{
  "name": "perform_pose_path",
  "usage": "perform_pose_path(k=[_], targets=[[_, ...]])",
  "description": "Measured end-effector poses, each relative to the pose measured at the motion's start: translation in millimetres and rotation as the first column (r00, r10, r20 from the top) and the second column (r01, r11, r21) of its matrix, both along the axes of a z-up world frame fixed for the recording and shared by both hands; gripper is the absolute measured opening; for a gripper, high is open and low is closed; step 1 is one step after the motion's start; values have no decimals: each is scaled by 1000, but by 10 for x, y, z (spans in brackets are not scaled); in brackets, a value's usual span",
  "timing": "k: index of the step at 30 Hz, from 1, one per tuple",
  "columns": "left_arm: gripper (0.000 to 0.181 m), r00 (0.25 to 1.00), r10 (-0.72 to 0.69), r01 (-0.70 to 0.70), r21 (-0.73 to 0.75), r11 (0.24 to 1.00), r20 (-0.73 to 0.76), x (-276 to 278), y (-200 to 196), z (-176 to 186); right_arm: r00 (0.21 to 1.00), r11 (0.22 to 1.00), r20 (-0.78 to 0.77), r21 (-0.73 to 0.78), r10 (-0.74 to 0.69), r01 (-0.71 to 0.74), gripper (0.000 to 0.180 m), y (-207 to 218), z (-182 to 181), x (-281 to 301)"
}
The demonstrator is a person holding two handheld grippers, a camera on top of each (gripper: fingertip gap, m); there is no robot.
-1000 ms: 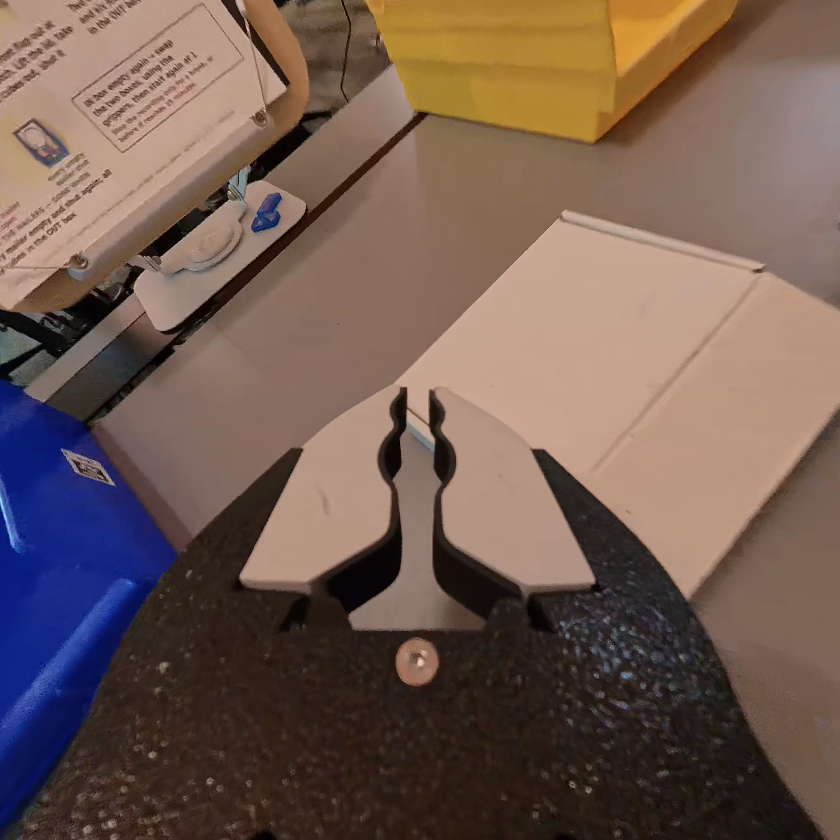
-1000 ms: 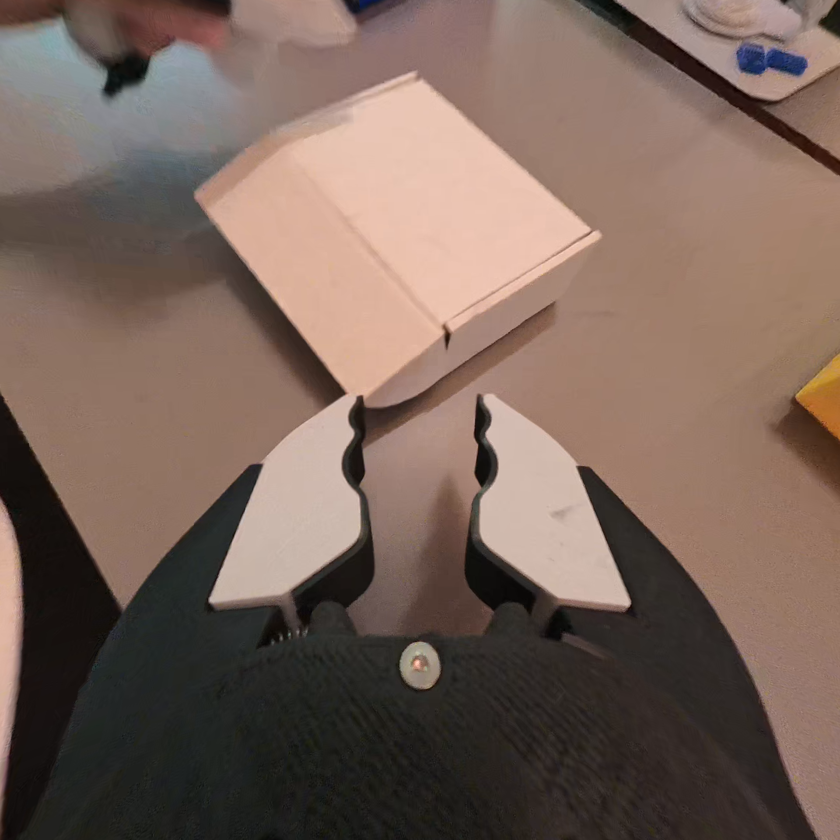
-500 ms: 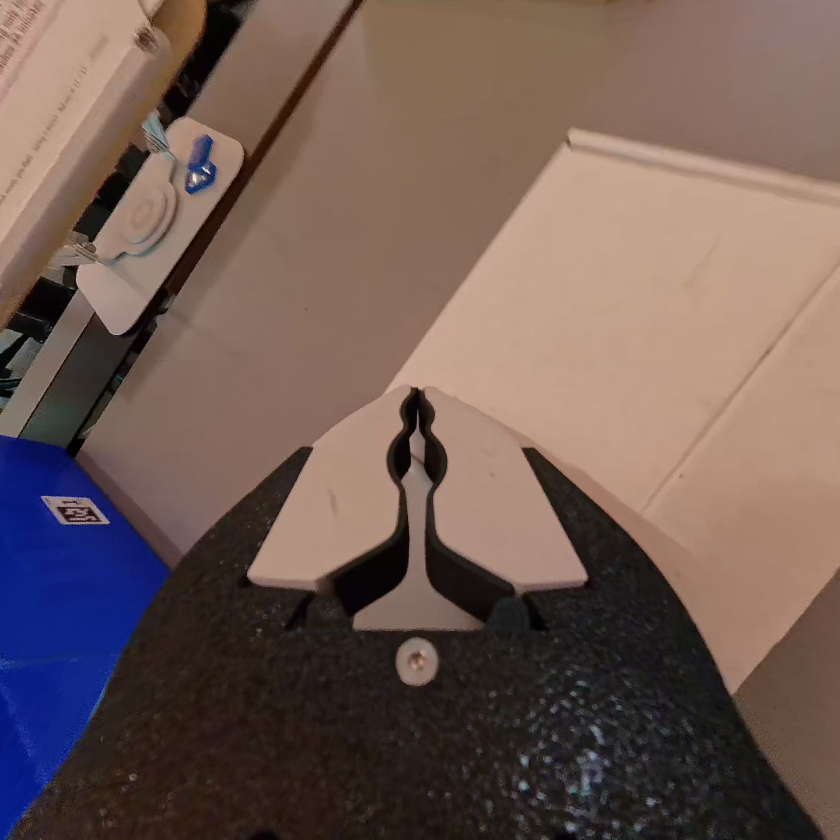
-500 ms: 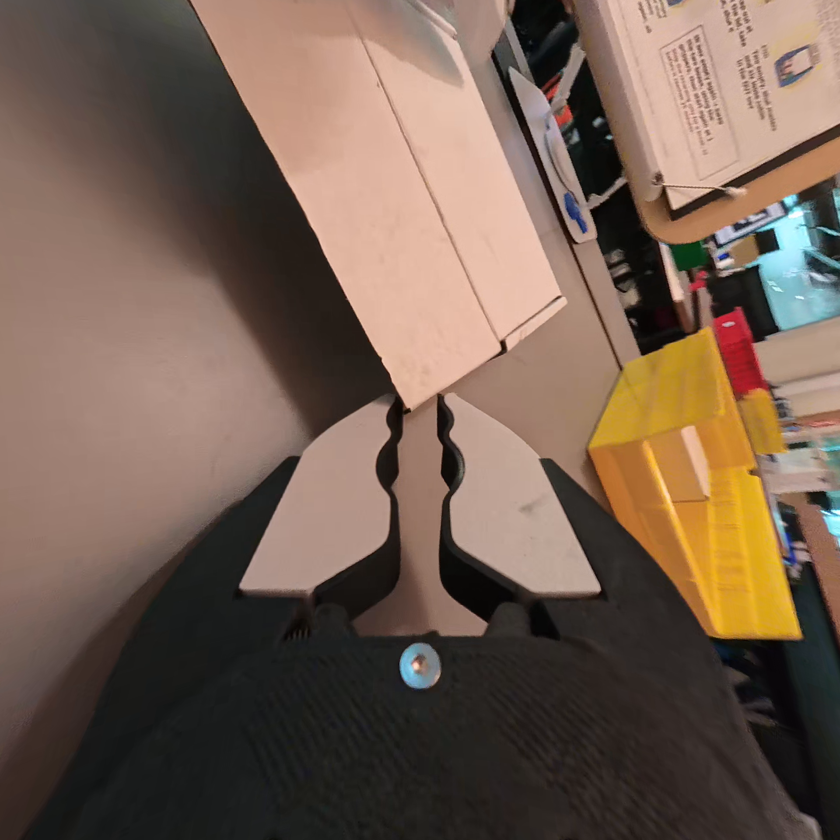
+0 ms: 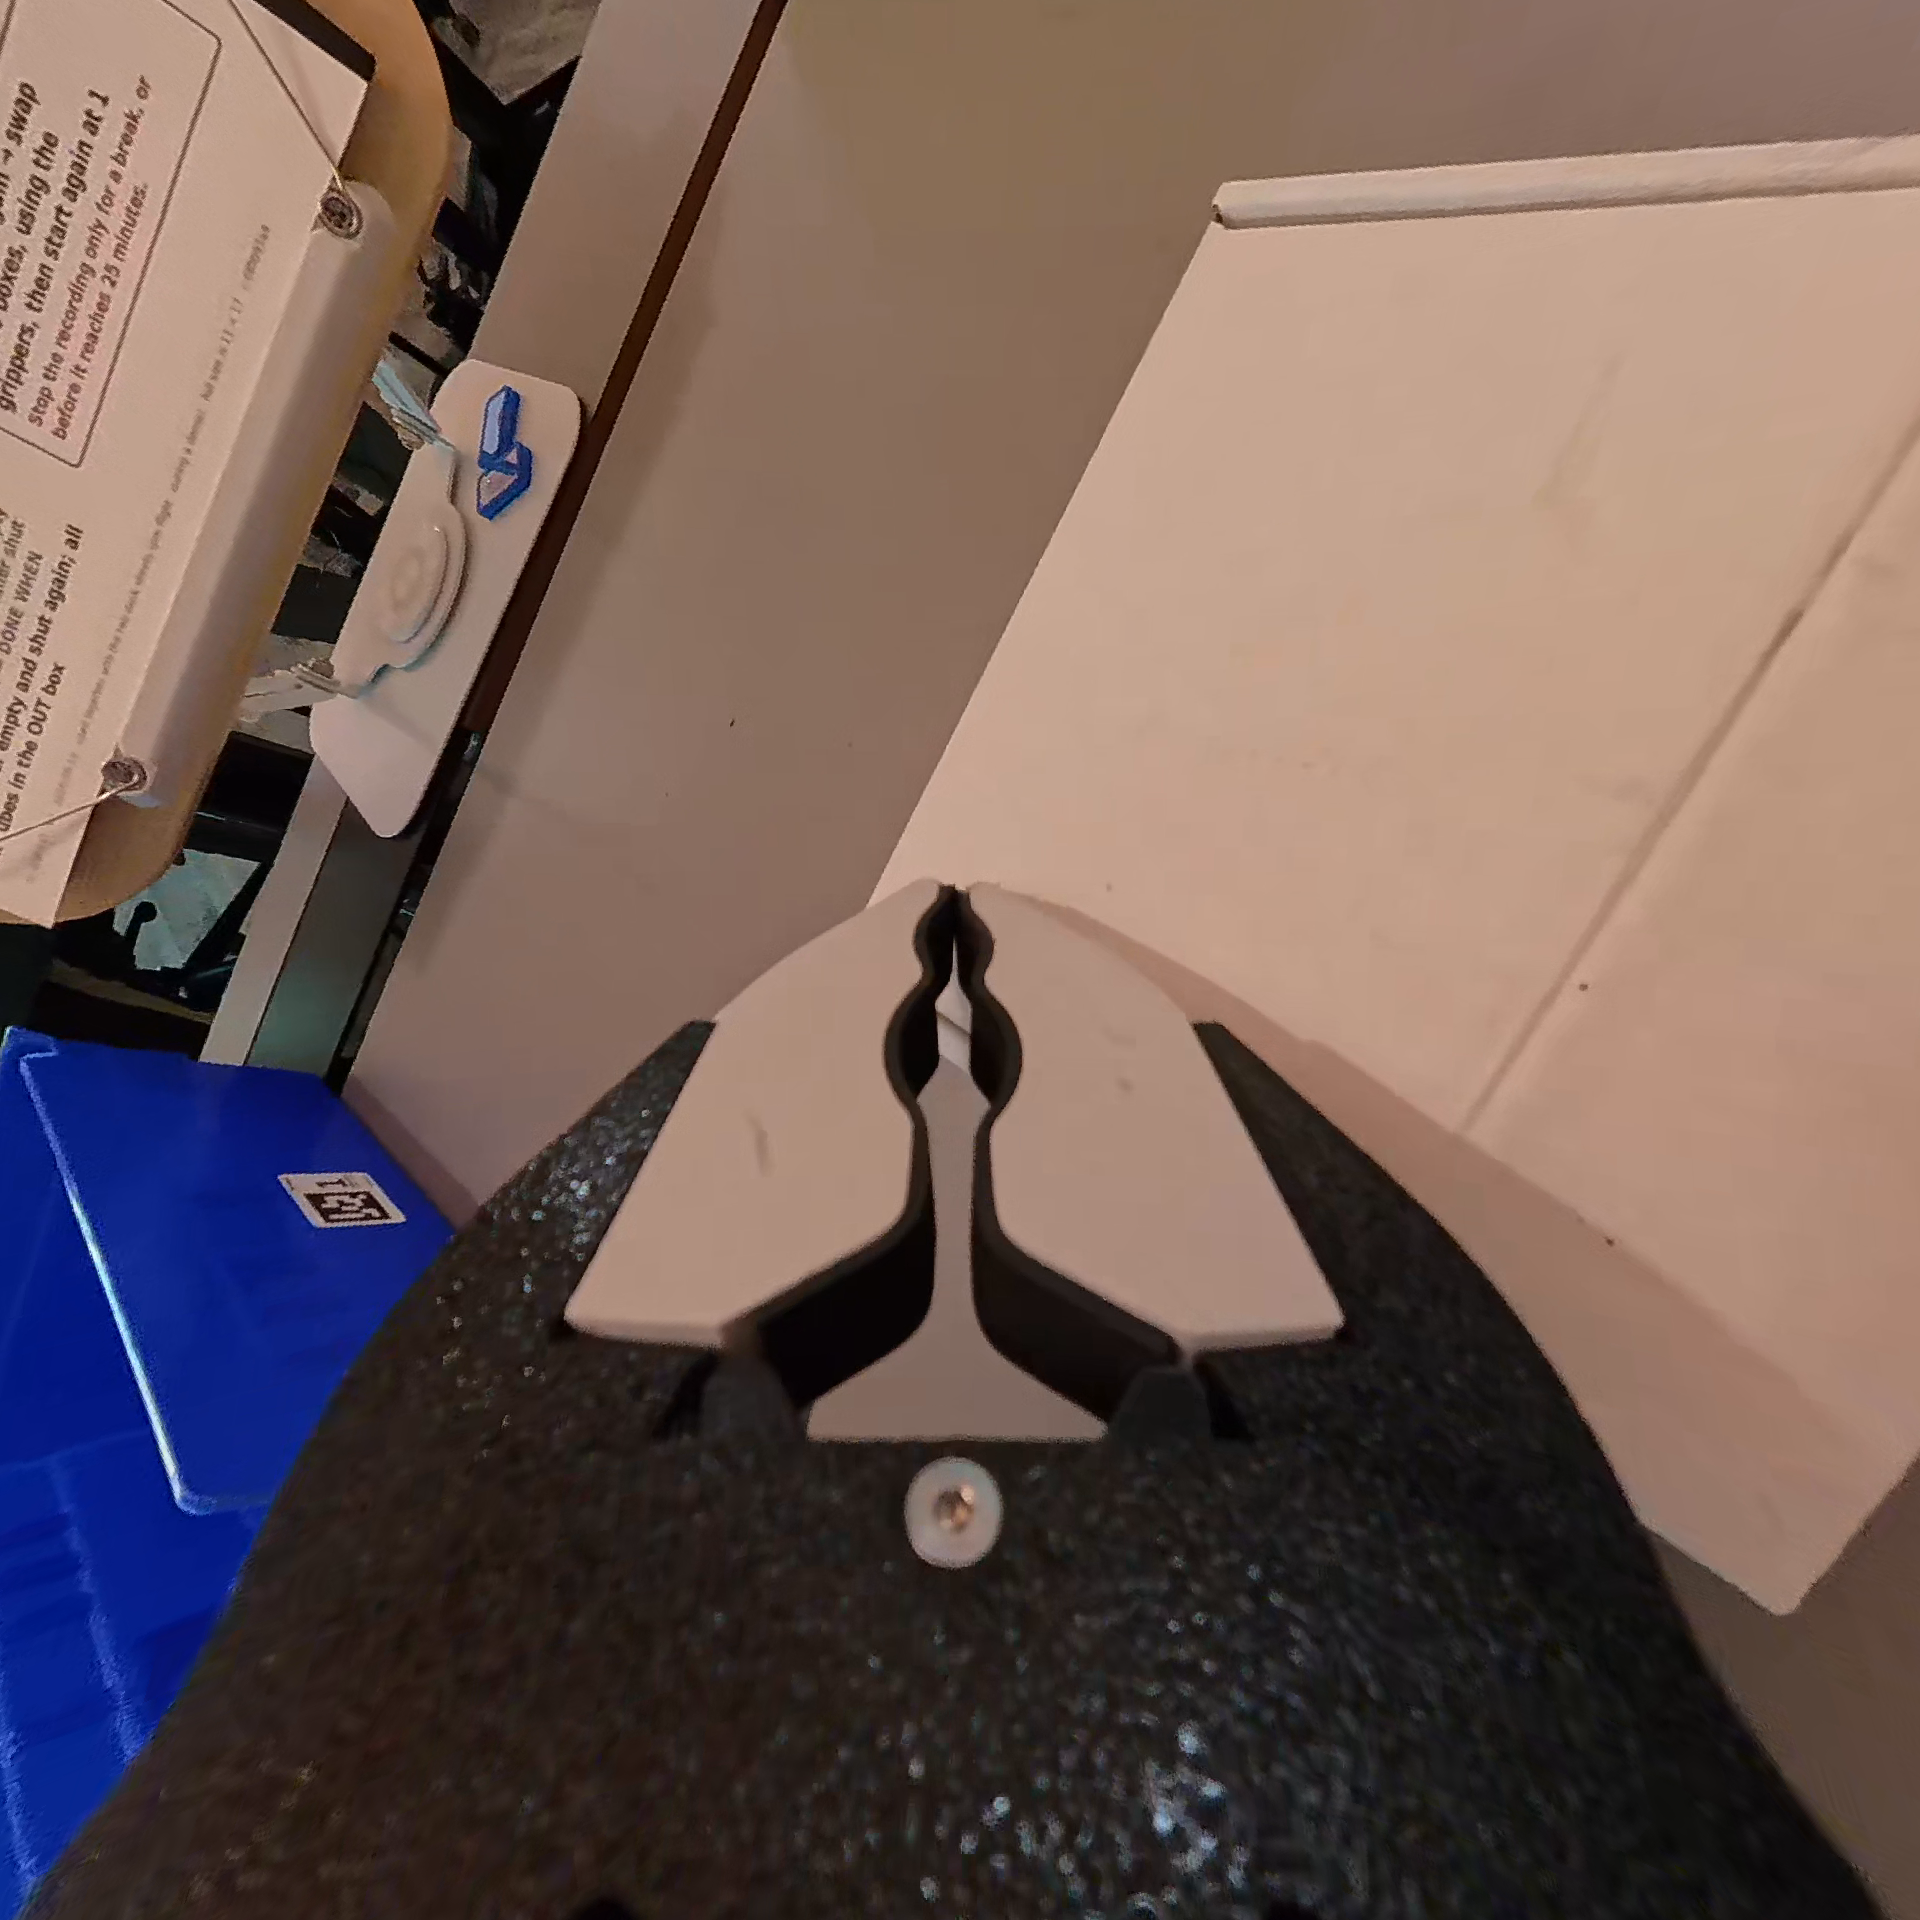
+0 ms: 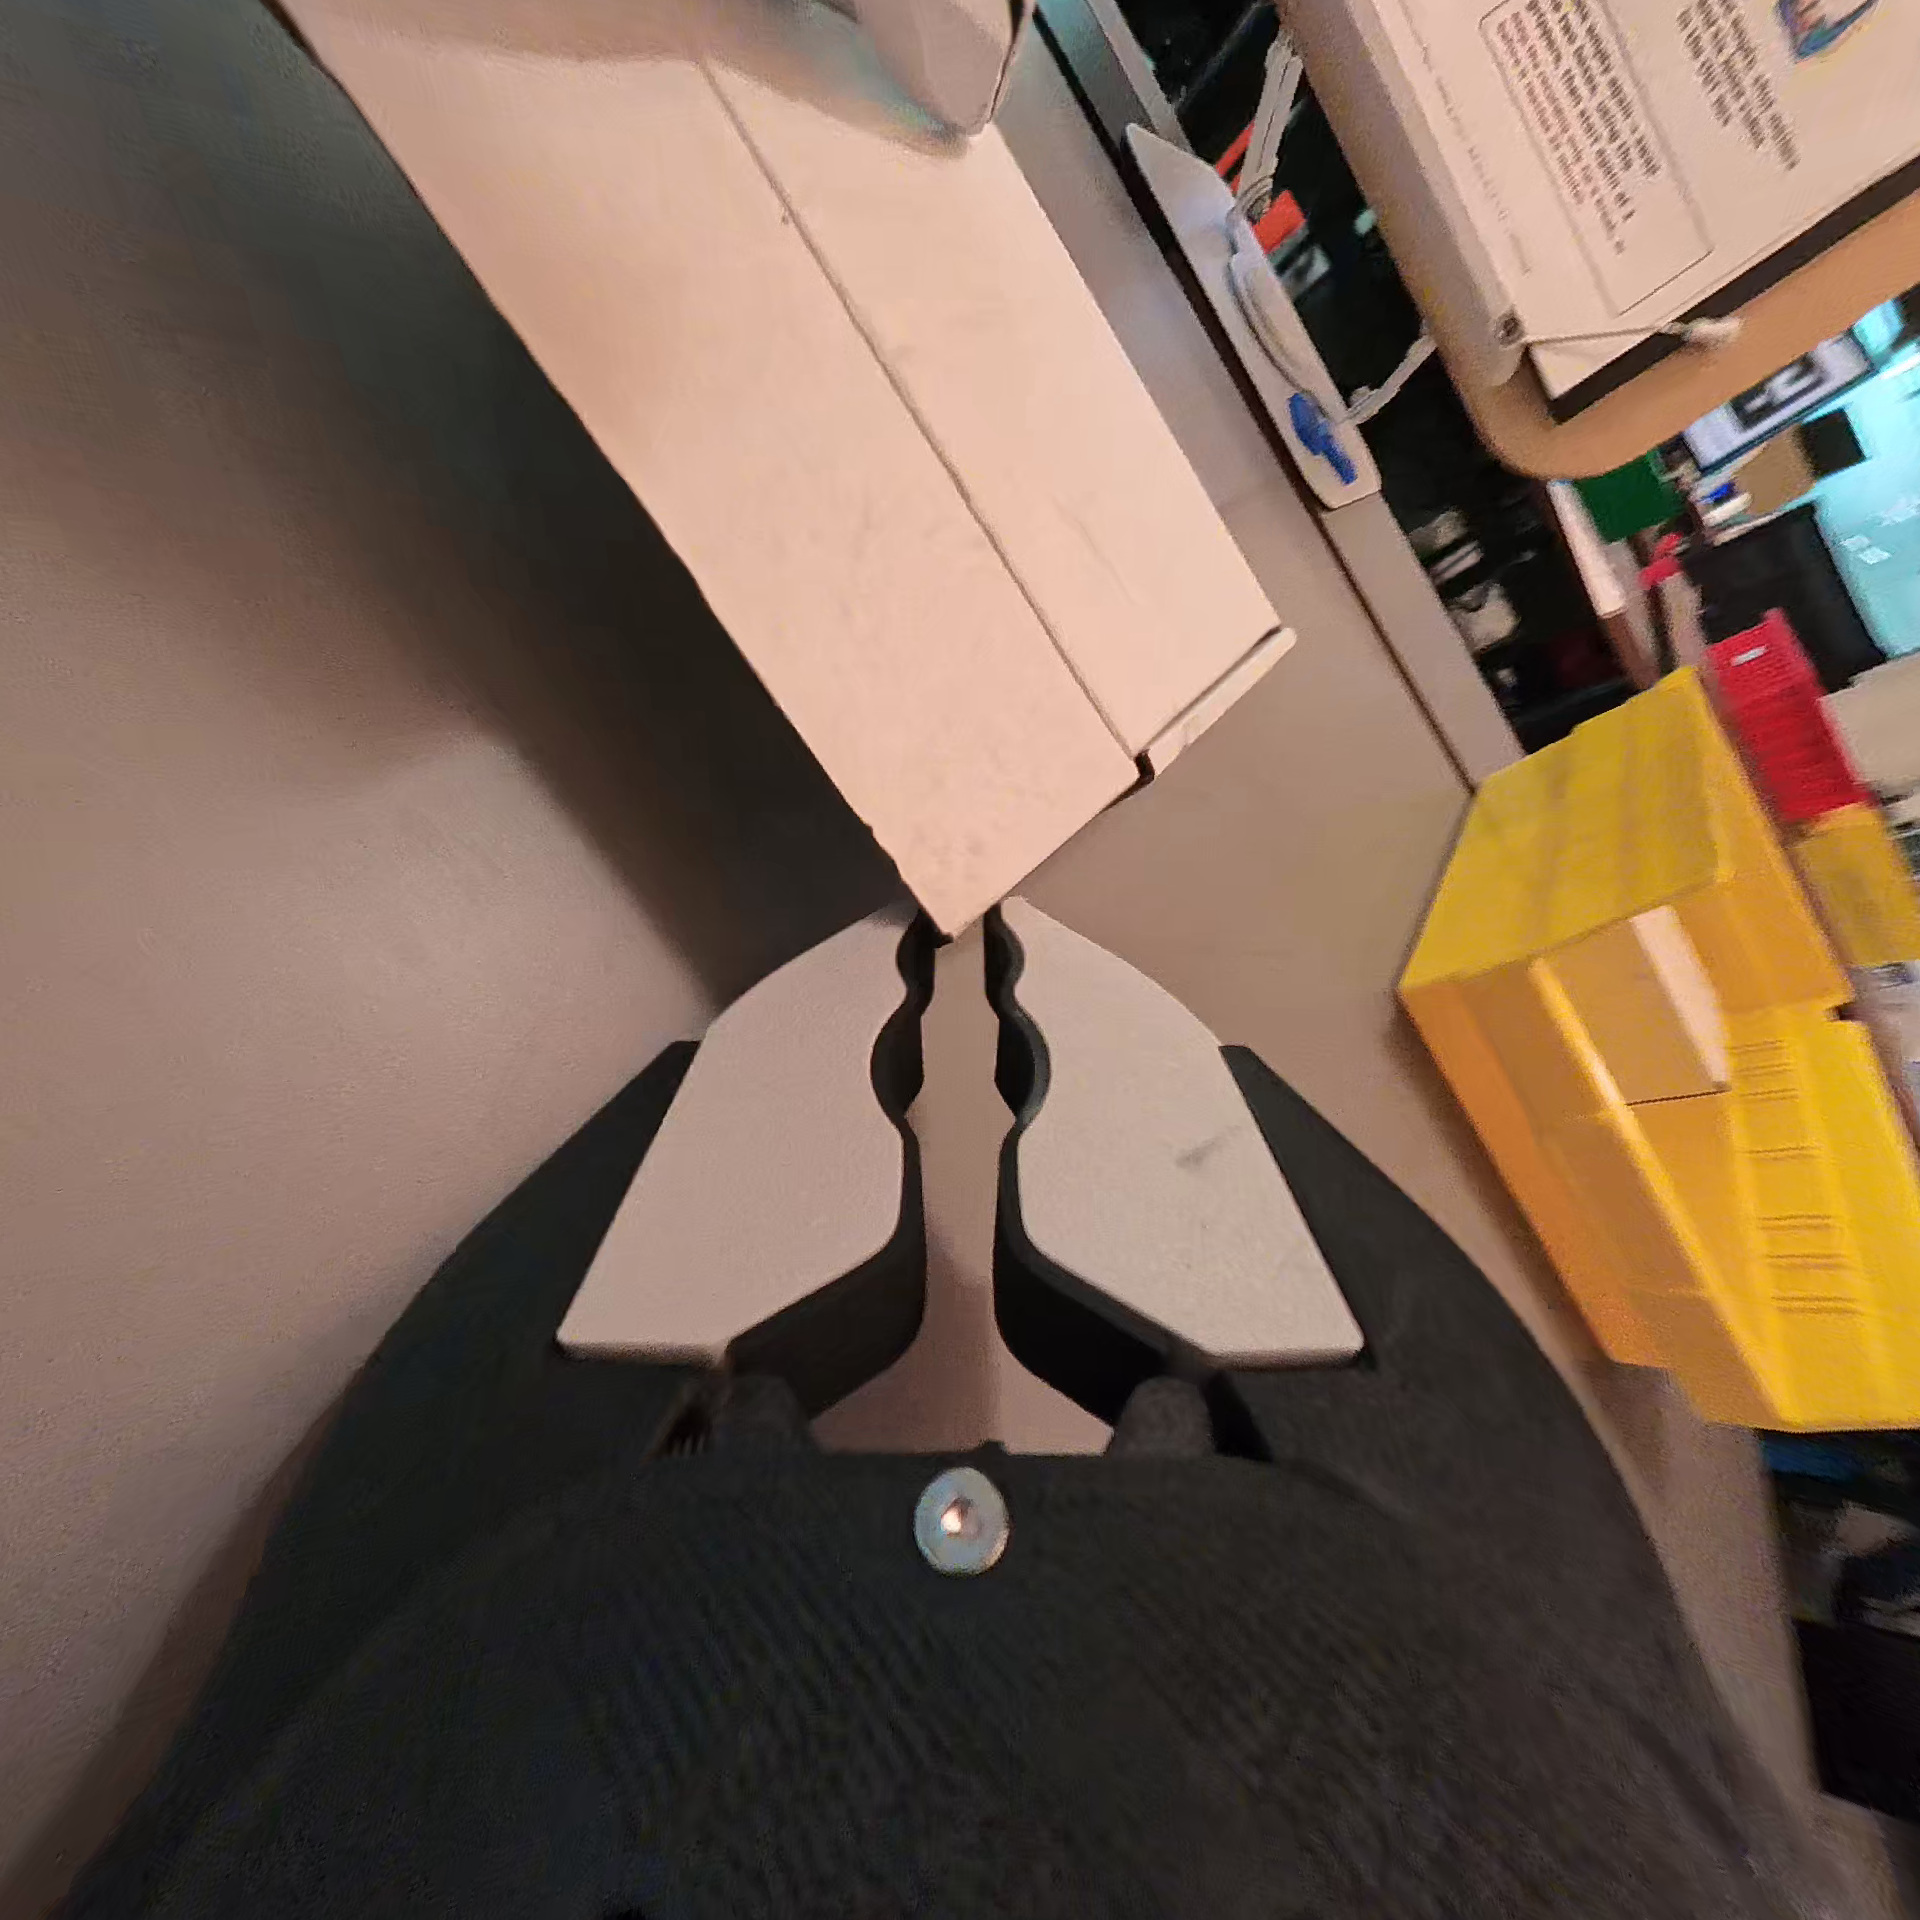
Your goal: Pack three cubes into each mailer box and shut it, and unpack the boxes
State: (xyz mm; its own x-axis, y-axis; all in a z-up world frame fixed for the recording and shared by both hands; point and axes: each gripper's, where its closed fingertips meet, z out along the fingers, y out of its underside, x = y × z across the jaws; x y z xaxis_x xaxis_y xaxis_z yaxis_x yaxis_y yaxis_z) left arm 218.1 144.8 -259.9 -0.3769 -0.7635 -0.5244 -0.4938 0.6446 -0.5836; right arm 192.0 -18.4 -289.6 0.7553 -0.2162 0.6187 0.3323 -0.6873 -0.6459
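A closed white mailer box point(image 5: 1455, 727) lies on the grey table point(image 5: 831, 416). My left gripper point(image 5: 954, 896) is shut at the box's near left corner, with a white sliver of cardboard showing between its fingers. In the right wrist view the same box point(image 6: 831, 468) runs away from my right gripper point(image 6: 961, 925), whose jaws are narrowed onto the box's near corner. The left gripper point(image 6: 894, 73) shows blurred at the box's far end. No cubes are visible outside the bins.
A blue bin point(image 5: 156, 1403) stands at the left, close beside my left gripper. A yellow bin point(image 6: 1662, 1091) with a pale block point(image 6: 1652, 997) inside stands right of the box. An instruction board point(image 5: 125, 416) and a white plate with a blue clip point(image 5: 457, 582) sit beyond the table edge. Spacing between my two grippers at the tips: around 15 cm.
The left jaws closed fully at the box corner. The right jaws went from wide open to nearly closed on the opposite corner, and the right view rolled sideways.
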Motion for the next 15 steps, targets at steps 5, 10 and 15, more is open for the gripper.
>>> perform_pose_path(k=[5, 10, 15], targets=[[0, 1000, 19, -19, -11, 1000, 3, 1, 10, 1, 992, 1000, -124, 9, 15, -14, 8, 14, -31, -38], [0, 1000, 20, -20, -16, 1000, 8, 1, 4, 3, 983, 1000, -180, 13, 27, -25, 8, 18, -45, 4], [0, 1000, 22, -22, 4, 1000, 16, 0, 4, 6, 982, 994, -160, -30, 99, -105, 9, 23, -62, 51]])
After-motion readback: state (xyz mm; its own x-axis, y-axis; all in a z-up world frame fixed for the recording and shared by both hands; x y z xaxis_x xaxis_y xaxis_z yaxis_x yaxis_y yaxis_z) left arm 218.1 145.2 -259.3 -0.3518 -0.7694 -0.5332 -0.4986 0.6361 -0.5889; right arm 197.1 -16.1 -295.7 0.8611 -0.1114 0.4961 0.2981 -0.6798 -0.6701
